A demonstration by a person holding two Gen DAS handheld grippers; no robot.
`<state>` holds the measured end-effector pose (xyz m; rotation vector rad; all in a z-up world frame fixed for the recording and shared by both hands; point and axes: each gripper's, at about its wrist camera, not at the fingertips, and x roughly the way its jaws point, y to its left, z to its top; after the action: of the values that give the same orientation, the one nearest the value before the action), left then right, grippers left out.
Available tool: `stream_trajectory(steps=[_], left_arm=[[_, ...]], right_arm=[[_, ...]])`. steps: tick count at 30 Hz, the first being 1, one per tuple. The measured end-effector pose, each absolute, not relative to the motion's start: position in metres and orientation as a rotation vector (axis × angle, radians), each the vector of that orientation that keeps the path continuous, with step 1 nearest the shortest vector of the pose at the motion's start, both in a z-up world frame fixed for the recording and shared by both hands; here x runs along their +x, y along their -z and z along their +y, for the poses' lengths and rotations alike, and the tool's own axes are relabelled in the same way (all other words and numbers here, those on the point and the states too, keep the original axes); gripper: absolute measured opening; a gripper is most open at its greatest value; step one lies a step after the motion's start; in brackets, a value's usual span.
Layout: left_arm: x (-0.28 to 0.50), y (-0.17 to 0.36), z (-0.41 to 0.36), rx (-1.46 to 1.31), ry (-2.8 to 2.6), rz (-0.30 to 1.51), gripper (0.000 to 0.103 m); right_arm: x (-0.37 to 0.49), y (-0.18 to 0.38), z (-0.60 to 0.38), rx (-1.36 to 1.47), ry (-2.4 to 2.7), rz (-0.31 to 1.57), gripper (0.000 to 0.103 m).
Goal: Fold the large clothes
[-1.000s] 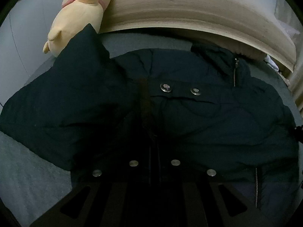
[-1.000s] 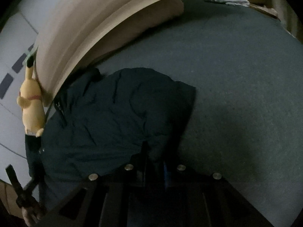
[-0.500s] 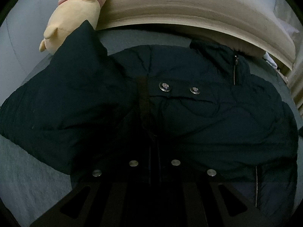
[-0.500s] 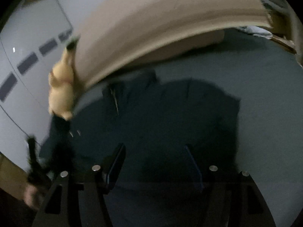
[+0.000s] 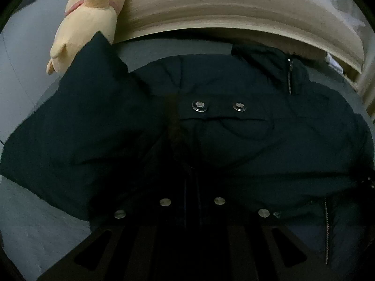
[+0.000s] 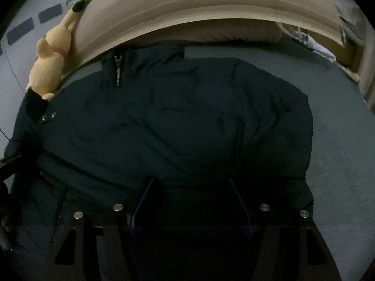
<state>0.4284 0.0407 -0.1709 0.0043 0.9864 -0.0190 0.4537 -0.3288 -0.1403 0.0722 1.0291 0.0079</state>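
Right gripper point(image 6: 191, 201) now stands with its jaws spread and nothing between them; a second ago they were pinched on the jacket's edge near 6 o'clock in its view. The jaws opened early in that second and have since held wide, while the view swung leftward over the garment. So the fold on that side has been let go: the jacket point(image 6: 178, 126) lies in a rounded heap, its right edge doubled in and resting at about 3 o'clock against the bare sheet point(image 6: 339, 140).

Left gripper point(image 5: 191, 187) is pressed together, as it was a second ago, and seems to pinch dark cloth at 6 o'clock in its own view, though that patch is too dark to be sure what the pads hold. Its view has barely shifted. The sleeve point(image 5: 77, 126) is laid inward from 9 o'clock, and the tab with two snaps point(image 5: 219, 106) sits just above centre.

The jacket lies on the bed, collar and zip point(image 6: 118, 71) toward the headboard point(image 5: 234, 7) at 12 o'clock; the plush toy point(image 5: 90, 16) leans at 11 o'clock, touching the sleeve tip.

My reading: the right-hand fold is set down, the left one not yet released. The free gripper probably needs a fresh hold, perhaps at the hem, for a lengthwise fold.
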Motion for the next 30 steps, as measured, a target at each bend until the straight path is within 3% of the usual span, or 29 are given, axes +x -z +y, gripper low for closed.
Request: stream_trajectory(steps=[4,6,7,8,12,19,30], left_arm=[[0.414,0.132,0.047,-0.005,0.004,0.908,0.017],[0.404,0.111,0.050,-0.016,-0.036,0.838,0.038],[0.399,0.100,0.049,-0.025,-0.048,0.794,0.056],[0.398,0.093,0.045,-0.028,-0.046,0.764,0.064],[0.401,0.099,0.015,0.032,0.025,0.772,0.064],[0.419,0.171,-0.009,0.119,-0.001,0.936,0.066],[0.430,0.180,-0.011,0.151,-0.018,0.950,0.067]], right_arm=[[0.452,0.111,-0.331,0.123,-0.009,0.993,0.071],[0.449,0.087,-0.324,0.111,-0.009,0.921,0.077],[0.449,0.080,-0.320,0.116,-0.017,0.905,0.079],[0.452,0.074,-0.314,0.117,-0.032,0.895,0.079],[0.464,0.081,-0.285,0.075,-0.076,0.922,0.079],[0.467,0.133,-0.267,0.022,-0.059,1.032,0.080],[0.459,0.144,-0.264,-0.003,-0.040,1.046,0.085]])
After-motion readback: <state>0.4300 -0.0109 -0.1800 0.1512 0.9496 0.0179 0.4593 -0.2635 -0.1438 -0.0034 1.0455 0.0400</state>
